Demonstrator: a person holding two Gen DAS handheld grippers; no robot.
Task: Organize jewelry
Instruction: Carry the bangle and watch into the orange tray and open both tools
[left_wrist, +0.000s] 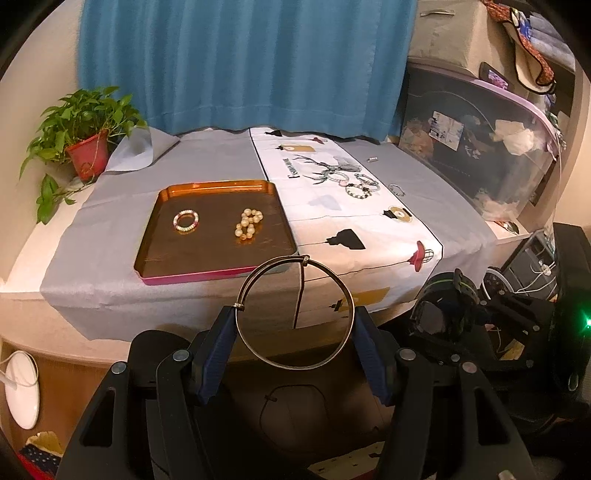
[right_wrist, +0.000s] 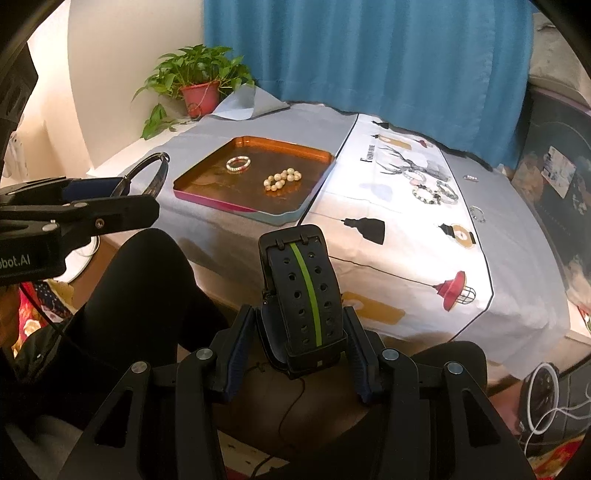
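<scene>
The thin silver wire bangle (left_wrist: 295, 314) stands upright between the blue pads of the left gripper (left_wrist: 295, 325), pinched across its width, in the air in front of the table edge and short of the copper-coloured rectangular metal tray (left_wrist: 216, 271). The black perforated watch strap with a green stripe (right_wrist: 301, 302) is clamped the same way in the right gripper (right_wrist: 299, 332), also held off the table, above the person's lap. The step in hand appears to be delivery to the tray, which already holds a small pink-and-white beaded bracelet (left_wrist: 185, 220) and a cream pearl bracelet (left_wrist: 249, 224). Carry the bangle over the near rim, lower it onto the bare floor in front of the two bracelets, then spread the pads; a release from height would probably let the round hoop roll. Bring one item at a time so the grippers do not meet over the tray. More beaded bracelets (left_wrist: 356, 184) and a small silver ring (left_wrist: 397, 189) remain on the white printed cloth runner (left_wrist: 332, 221) and the grey cloth beside it.
</scene>
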